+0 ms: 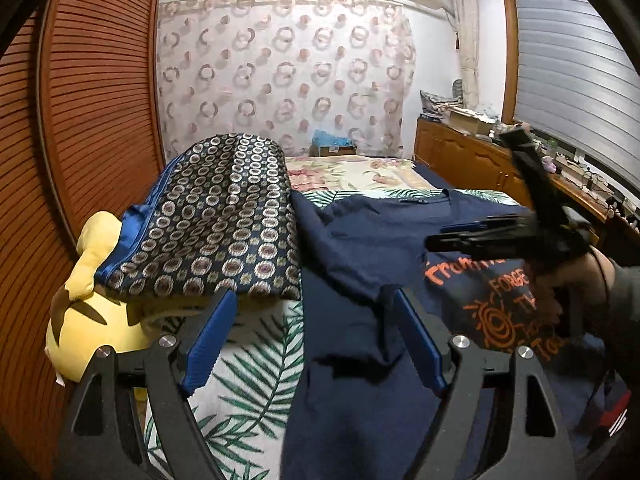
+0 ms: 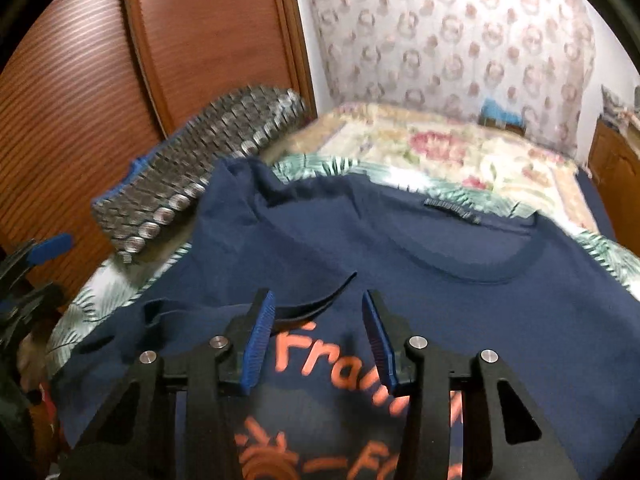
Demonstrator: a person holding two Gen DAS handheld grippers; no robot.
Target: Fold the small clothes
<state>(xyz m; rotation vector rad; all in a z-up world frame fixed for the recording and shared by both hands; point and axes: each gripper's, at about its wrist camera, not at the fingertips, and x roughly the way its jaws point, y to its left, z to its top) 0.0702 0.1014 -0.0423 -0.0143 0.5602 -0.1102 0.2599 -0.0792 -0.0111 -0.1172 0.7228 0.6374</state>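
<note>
Currently navy T-shirt (image 2: 420, 248) lies flat across the bed (image 1: 256, 364), collar toward the far edge. Left gripper (image 1: 316, 344) spread, holding nothing; right gripper (image 2: 318, 340) half-spread above the print, nothing gripped.

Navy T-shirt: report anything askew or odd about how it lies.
The navy T-shirt lies mostly flat, print up, but its sleeve beside the patterned cushion is rumpled, and a fold of cloth curls up above the orange lettering.
</note>
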